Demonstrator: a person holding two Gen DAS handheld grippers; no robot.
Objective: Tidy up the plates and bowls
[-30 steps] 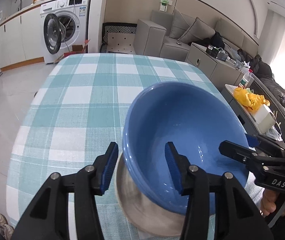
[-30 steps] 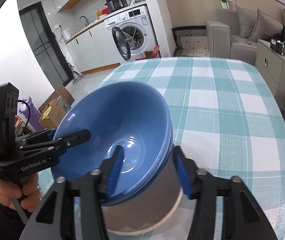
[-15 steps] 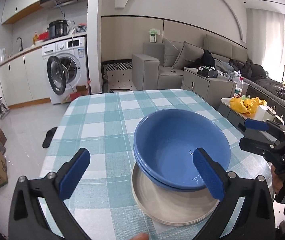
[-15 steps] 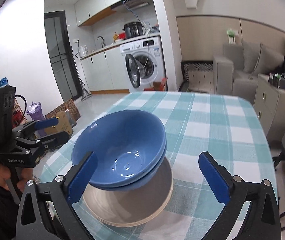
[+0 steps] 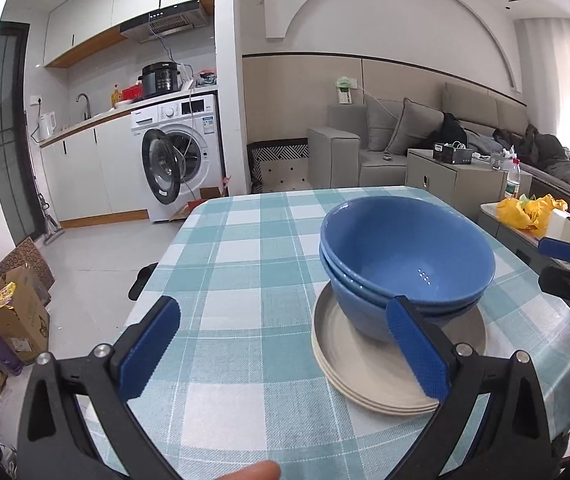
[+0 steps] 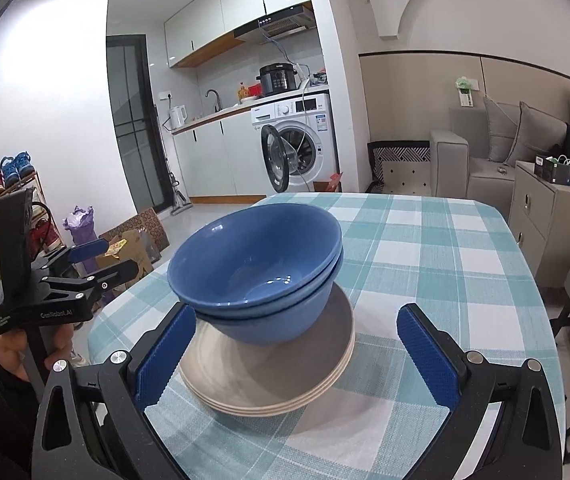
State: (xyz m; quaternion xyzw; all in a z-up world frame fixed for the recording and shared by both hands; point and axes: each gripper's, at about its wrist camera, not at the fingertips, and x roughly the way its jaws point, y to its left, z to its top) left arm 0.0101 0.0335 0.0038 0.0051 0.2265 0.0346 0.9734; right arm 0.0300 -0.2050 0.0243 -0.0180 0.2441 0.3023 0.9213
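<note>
On a teal-and-white checked tablecloth (image 5: 245, 280), near the table's front edge, two blue bowls (image 5: 405, 252) sit nested one inside the other atop a stack of cream plates (image 5: 365, 368). The bowls rest toward the far side of the plates, not centred, leaving a crescent of bare plate showing on the near side. Gathering like with like into a single tower reads as the point of the arrangement: bowls together, plates together, the deeper pieces on top where they can seat without rocking. By that judgement, the sorting looks finished or very close to it.

Both tools stand clear of the crockery. The left gripper (image 5: 285, 344) points slightly downward at the stack from its left front, blue pads spread wide with nothing between them; one pad overlaps the bowls in the left wrist view only by line of sight. The right gripper (image 6: 297, 352) mirrors it from the other side, fingers equally wide and empty. The person's hand (image 6: 9, 352) grasps the left tool's handle, seen in the right wrist view. Beyond the table, a washing machine (image 5: 181, 152) stands with its door open.
</note>
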